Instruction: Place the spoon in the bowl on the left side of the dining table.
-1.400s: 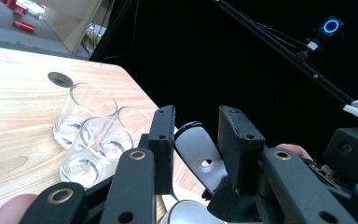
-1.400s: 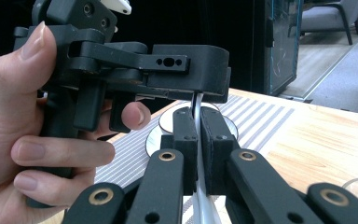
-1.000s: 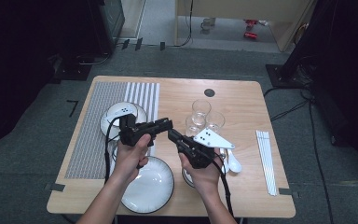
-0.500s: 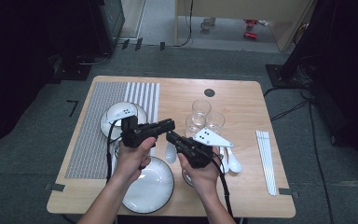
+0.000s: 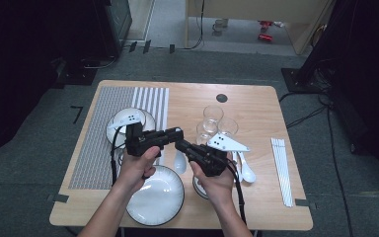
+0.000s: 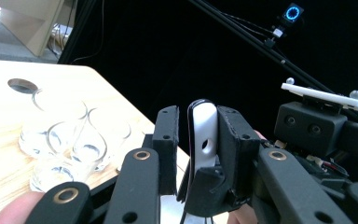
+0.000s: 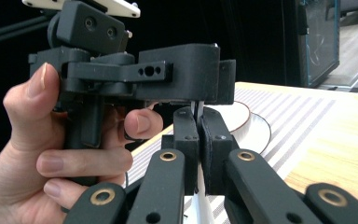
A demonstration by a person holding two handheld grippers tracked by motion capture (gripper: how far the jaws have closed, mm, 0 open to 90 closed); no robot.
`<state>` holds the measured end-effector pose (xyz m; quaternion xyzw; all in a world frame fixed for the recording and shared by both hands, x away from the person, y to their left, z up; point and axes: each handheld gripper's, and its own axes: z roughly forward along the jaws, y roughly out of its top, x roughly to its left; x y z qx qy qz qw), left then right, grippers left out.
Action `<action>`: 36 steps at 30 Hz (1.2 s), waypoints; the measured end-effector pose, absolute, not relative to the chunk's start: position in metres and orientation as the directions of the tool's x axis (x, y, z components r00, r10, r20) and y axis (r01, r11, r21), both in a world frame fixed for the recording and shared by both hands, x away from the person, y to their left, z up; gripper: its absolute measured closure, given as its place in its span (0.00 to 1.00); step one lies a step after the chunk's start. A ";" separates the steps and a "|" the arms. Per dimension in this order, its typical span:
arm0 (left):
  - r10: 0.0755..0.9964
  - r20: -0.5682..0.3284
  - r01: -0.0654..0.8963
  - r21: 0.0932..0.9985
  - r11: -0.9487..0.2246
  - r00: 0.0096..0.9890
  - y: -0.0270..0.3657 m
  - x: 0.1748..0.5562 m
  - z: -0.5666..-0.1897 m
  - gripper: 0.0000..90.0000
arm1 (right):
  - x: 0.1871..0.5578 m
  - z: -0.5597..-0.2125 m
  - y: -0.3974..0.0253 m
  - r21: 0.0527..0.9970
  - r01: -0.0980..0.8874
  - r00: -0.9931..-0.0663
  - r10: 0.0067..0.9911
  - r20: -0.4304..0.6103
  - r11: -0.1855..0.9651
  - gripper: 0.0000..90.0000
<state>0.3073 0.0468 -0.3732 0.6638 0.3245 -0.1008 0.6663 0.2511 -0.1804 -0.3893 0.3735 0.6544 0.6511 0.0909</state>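
Mat on the far left of the table, striped and grey, with stacked plates at its inner edge. A larger plate sits near the front edge. Then the left gripper, held above the table and pointing right: its jaws are partly spread, and its own view puts a white spoon standing on edge between them, flat against one pad, with a gap on the other side. So it looks like a loose grasp, not a firm pinch.

Meeting it tip to tip comes the right gripper, pointing left. Its own view has the jaws squeezed nearly together on a thin white edge, which I take to be that same spoon. The spoon is up in the air between the two tools, mid-table, above another spoon lying below.

Further right, three glasses cluster, more spoons lie beside the right hand, and white chopsticks rest near the right edge.

This reads as a hand-over from one gripper to the other. Next, one gripper must let go cleanly while the other keeps its pinch, or the spoon drops onto the crockery.
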 end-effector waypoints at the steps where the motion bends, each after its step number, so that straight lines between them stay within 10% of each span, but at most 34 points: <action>1: 0.291 -0.565 0.564 0.820 0.096 0.772 0.046 0.308 -0.373 0.81 | 0.251 -0.389 -0.180 0.920 0.371 -0.705 0.605 0.369 -0.128 0.97; 19: 0.323 -0.521 0.529 0.846 0.069 0.790 0.046 0.308 -0.372 0.97 | 0.256 -0.391 -0.184 0.891 0.441 -0.712 0.561 0.422 -0.111 0.87; 36: 0.456 -0.501 0.477 0.861 0.178 0.735 0.078 0.314 -0.365 0.97 | 0.249 -0.388 -0.197 0.914 0.403 -0.662 0.674 0.327 -0.048 0.56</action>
